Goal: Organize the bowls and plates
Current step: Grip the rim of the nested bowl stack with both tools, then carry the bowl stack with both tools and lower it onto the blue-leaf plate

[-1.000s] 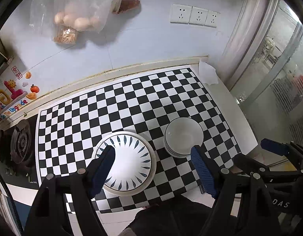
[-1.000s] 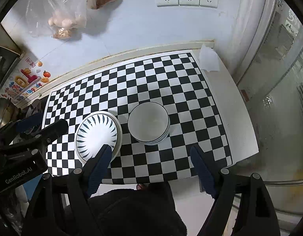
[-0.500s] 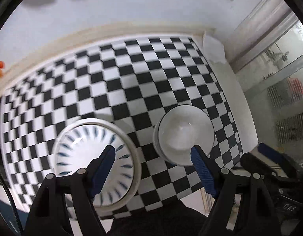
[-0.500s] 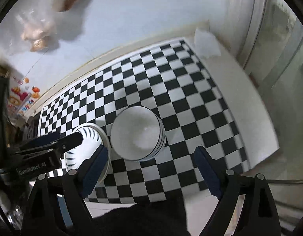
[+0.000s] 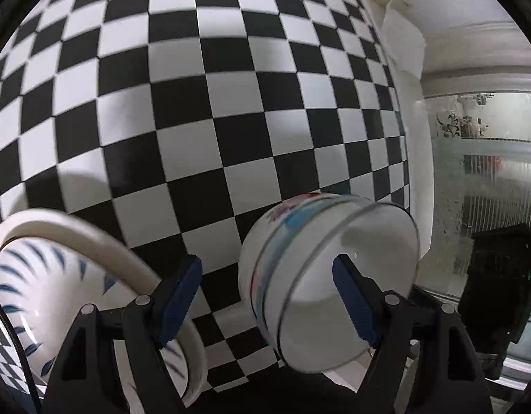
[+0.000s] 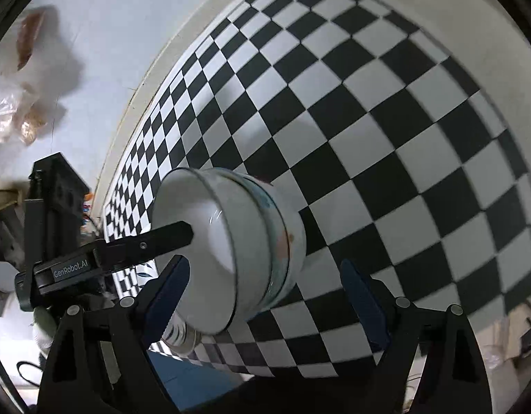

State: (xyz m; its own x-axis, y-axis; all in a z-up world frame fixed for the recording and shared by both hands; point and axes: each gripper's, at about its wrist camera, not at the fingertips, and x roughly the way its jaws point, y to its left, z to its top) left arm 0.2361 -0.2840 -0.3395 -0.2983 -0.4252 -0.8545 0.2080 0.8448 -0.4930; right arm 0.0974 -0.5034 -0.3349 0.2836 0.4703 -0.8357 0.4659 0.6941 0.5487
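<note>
A stack of white bowls (image 5: 320,269) with coloured flower prints stands on the checkered mat, also in the right wrist view (image 6: 238,252). A white plate with blue leaf marks (image 5: 58,296) lies to its left. My left gripper (image 5: 269,296) is open, its right finger inside the top bowl and its left finger outside the bowl wall. That finger shows from the right wrist view as a black bar (image 6: 162,238) reaching into the bowl. My right gripper (image 6: 265,293) is open and straddles the stack from the near side, low over the mat.
The black and white checkered mat (image 5: 231,103) covers the counter. A folded white cloth (image 5: 403,48) lies at its far right corner. A frosted glass door (image 5: 479,186) stands to the right. Plastic bags of food (image 6: 20,79) hang on the white wall.
Both grippers have dropped from high above down close to the bowl stack. My left gripper's right finger has entered the top bowl. Both stay open.
</note>
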